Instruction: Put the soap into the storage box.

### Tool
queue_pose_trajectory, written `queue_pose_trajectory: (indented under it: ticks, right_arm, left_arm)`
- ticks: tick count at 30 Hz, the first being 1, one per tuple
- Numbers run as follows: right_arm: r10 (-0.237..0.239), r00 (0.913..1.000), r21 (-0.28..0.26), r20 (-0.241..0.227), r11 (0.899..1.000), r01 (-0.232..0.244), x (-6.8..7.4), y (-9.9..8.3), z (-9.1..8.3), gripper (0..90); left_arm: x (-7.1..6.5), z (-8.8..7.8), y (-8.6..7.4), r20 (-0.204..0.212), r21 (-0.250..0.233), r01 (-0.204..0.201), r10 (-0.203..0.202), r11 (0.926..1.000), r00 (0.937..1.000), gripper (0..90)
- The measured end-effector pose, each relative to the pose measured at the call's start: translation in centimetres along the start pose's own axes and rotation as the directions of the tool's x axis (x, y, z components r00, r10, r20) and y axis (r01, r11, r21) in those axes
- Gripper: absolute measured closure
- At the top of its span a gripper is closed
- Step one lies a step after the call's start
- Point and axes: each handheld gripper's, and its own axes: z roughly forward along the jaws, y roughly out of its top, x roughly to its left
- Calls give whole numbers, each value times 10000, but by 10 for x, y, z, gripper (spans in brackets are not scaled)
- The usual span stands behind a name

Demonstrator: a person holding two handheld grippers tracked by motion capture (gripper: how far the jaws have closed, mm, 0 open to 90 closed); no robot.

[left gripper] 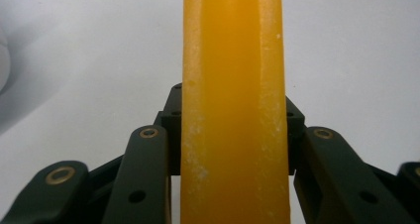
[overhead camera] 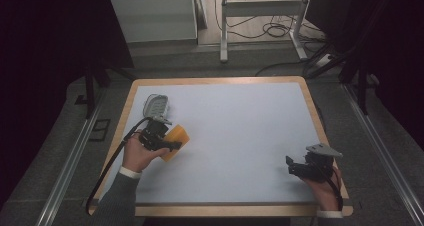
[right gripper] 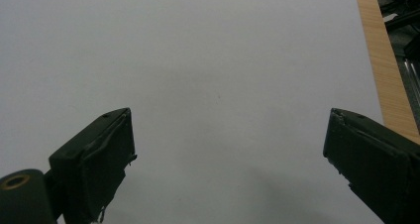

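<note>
The orange block (left gripper: 233, 110) is clamped in the left claw (overhead camera: 172, 145); its speckled edge is seen in the left gripper view. The right claw (right gripper: 228, 169) is spread wide above the table (right gripper: 198, 60).

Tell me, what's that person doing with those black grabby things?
A person holds tongs in each hand over a white table. The left tongs are pinching a flat orange block, near the table's left side. A small grey gadget lies just beyond it. The right tongs are wide open and hold nothing, near the right edge.
</note>
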Motion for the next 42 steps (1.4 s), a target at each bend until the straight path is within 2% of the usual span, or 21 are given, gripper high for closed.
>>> queue_pose_trajectory:
  ticks: [14,28,34,42]
  right_arm:
    - [11,10000,0,35,10000,-11,0,0,0,57]
    - [3,10000,40,37,10000,-4,0,0,0,57]
    - [4,10000,30,57,10000,-4,0,0,0,57]
    - [8,10000,34,80,10000,-8,0,0,0,57]
  left_arm:
    - [13,-8,2,-274,-229,246,-252,9994,9993,609]
    - [30,-8,8,-362,-41,457,-458,9989,9983,610]
    - [35,-11,13,-386,-118,586,-591,9982,9975,609]
    - [37,-15,16,-565,-132,541,-548,9984,9969,609]
